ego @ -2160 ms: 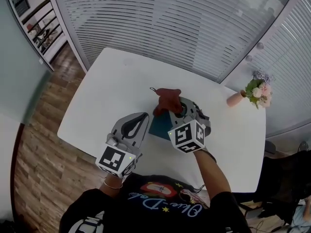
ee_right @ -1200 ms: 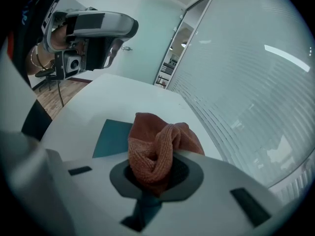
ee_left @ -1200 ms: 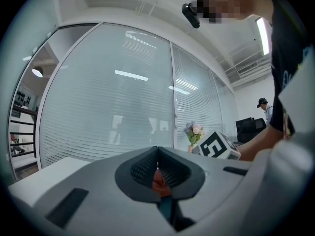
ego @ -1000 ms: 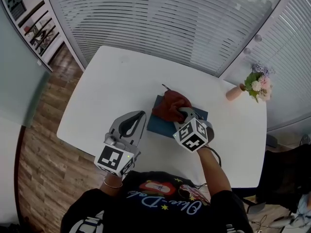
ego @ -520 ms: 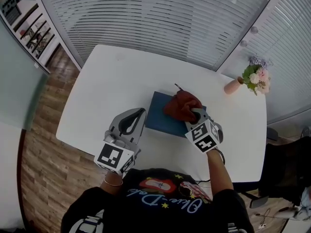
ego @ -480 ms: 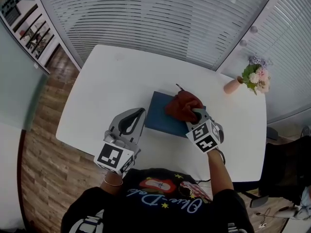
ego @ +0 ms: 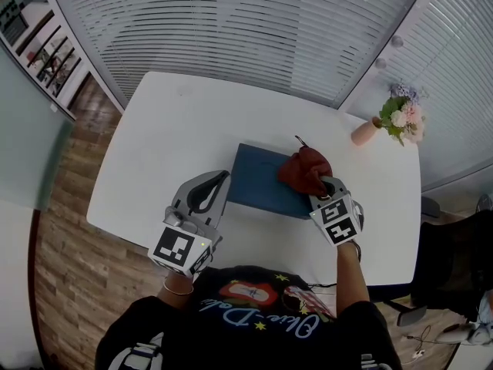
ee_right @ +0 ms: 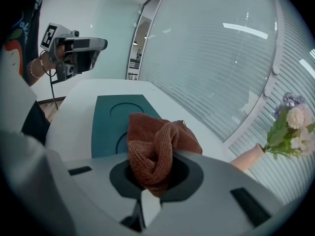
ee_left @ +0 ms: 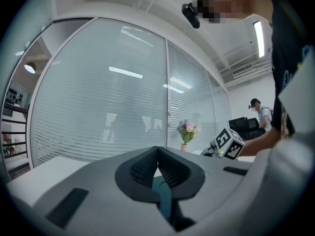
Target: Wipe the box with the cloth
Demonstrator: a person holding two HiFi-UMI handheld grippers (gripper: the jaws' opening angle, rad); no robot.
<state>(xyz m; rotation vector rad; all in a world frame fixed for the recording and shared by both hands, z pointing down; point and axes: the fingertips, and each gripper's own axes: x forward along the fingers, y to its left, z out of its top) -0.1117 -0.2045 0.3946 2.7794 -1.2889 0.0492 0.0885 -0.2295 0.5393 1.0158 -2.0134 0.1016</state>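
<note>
My left gripper (ego: 218, 182) hangs closed, empty, beside the flat dark-teal box (ego: 258, 177) on the white table (ego: 169, 129). My right gripper (ego: 326, 186) pinches the rust-red knitted cloth (ego: 303, 169) on the box's right end. Mid-wipe, I judge; next, drag leftward, pressing lightly.

Right claw (ego: 320, 183), clamped on the cloth (ego: 304, 171), travelled across the box (ego: 254, 177) from the left end to the right end. 2.2 s ago the cloth hung bunched above the left part of the lid. By 1.0 s ago it lay pressed on the lid, left of centre. At 0.5 s ago it sat right of centre. It then reached the right edge. More of the lid's left and middle was uncovered.
</note>
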